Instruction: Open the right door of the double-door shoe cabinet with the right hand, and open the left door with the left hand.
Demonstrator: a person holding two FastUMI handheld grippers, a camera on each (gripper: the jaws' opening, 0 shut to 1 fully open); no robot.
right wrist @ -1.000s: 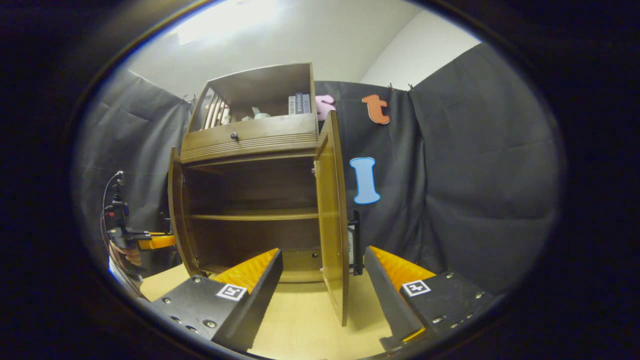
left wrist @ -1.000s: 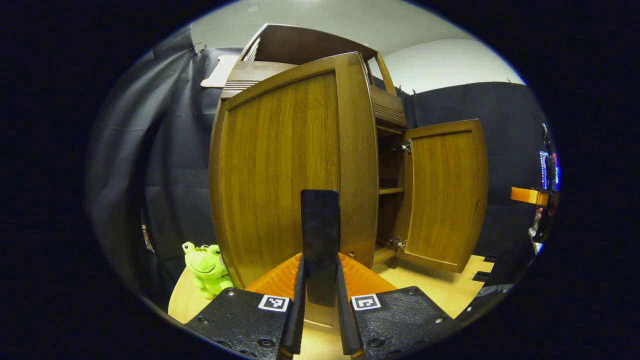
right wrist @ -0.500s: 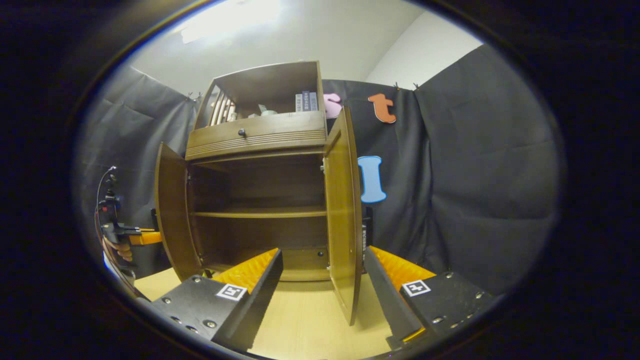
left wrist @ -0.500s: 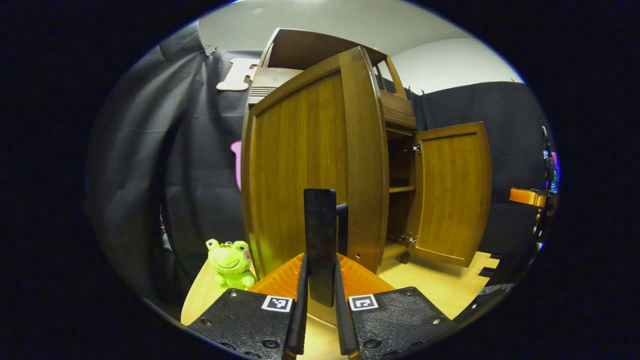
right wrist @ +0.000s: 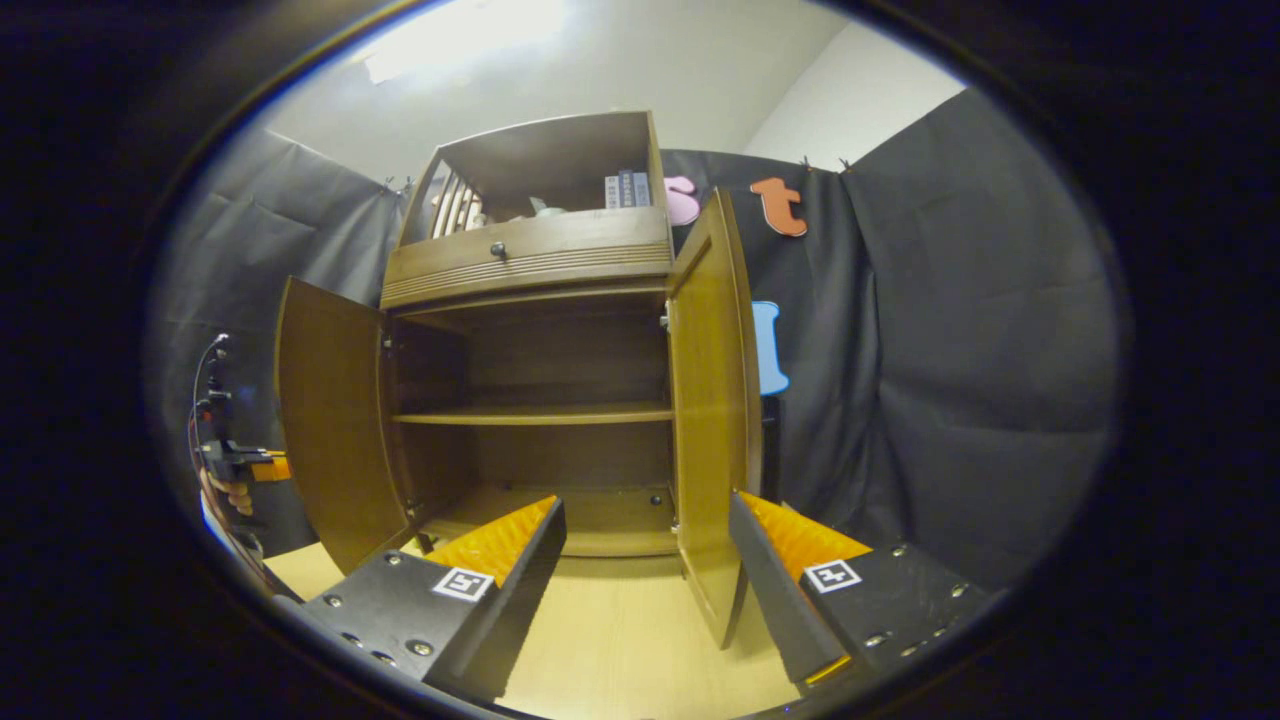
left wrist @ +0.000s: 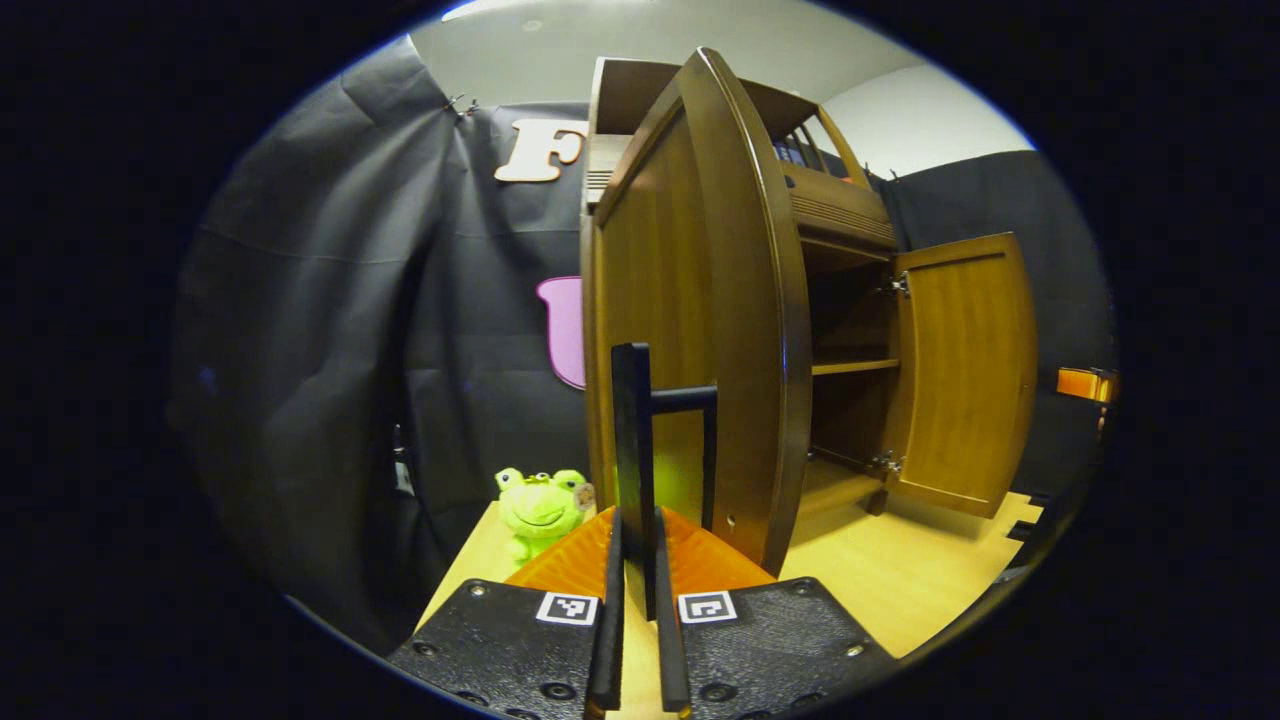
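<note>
Left gripper (left wrist: 637,600): closed down on the dark bar handle (left wrist: 632,440) of the left door (left wrist: 690,330); both fingers pinch the vertical bar between them, seen in the left gripper view.
Right gripper (right wrist: 645,560): wide, nothing between its fingers; it sits just in front of the right door (right wrist: 712,400), whose lower edge stands between the fingers without touching them.
Left door: swung well out from the shoe cabinet (right wrist: 535,330); in the right gripper view it stands open on the far side of the carcass (right wrist: 330,420).
Right door: also open, turned outward on its hinges, edge toward the right gripper's camera.
Step in hand: the pull on the left door, near its end by my judgement; the right door looks done.
Next move: probably loosen the left fingers off the handle and draw the gripper straight back, clear of the bar; care is needed not to drag the door back toward closing.
Inside: one shelf (right wrist: 535,415) across the middle, no shoes to be seen on it or below.
Above the doors: a drawer with a small knob (right wrist: 497,249), and an open top compartment with a few small items, too small to identify.
Surface: a pale wooden floor board (right wrist: 620,640) under the cabinet; a green frog plush (left wrist: 540,508) sits on it beside the left door.
Room: black cloth walls, white ceiling; a person's hand (right wrist: 232,492) holds the other gripper at the far left of the right gripper view.
</note>
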